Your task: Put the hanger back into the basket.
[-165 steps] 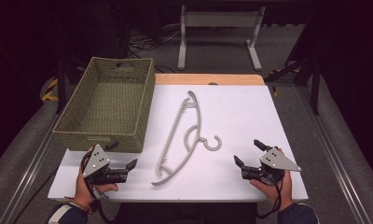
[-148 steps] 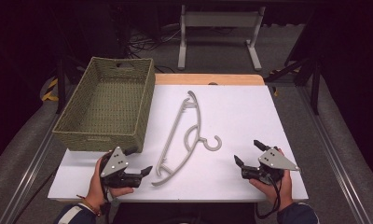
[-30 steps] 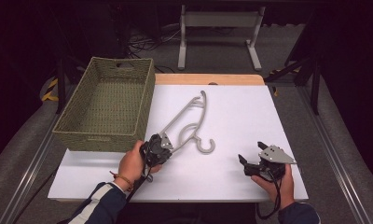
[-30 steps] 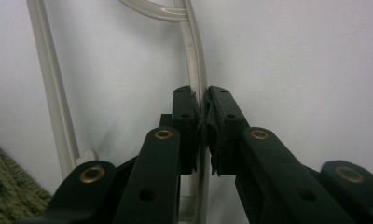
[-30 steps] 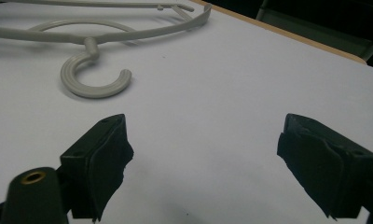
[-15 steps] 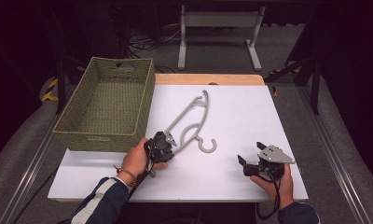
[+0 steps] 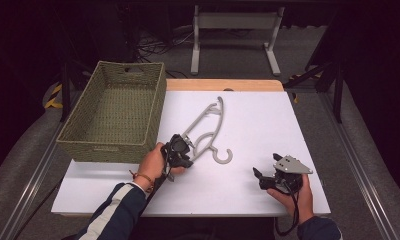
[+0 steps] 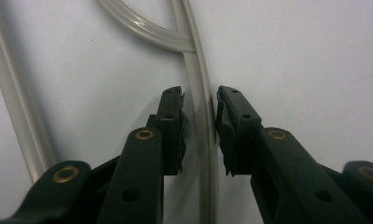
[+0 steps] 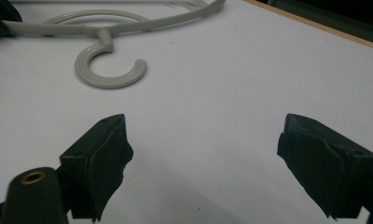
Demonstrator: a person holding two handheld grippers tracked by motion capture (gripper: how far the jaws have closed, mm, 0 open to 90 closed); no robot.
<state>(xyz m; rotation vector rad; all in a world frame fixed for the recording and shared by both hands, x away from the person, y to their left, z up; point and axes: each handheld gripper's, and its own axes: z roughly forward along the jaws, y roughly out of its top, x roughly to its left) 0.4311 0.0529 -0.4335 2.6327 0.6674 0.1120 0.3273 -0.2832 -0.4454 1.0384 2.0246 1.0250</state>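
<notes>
jaws of left gripper just opened, narrowly straddling hanger; right gripper wide.

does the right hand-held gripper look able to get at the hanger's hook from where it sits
Probably yes. The right hand-held gripper has its jaws wide open and pointed toward the hook, with bare white table between them. The left hand-held gripper straddles the hanger's bar, away from that path.

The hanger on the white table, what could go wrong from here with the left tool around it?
1. The left tool straddles one thin bar of the hanger, jaws just opened with small gaps each side; a lift now would likely leave it behind.
2. Gripped at that end, the long hanger may swing and catch the basket close beside it.
</notes>
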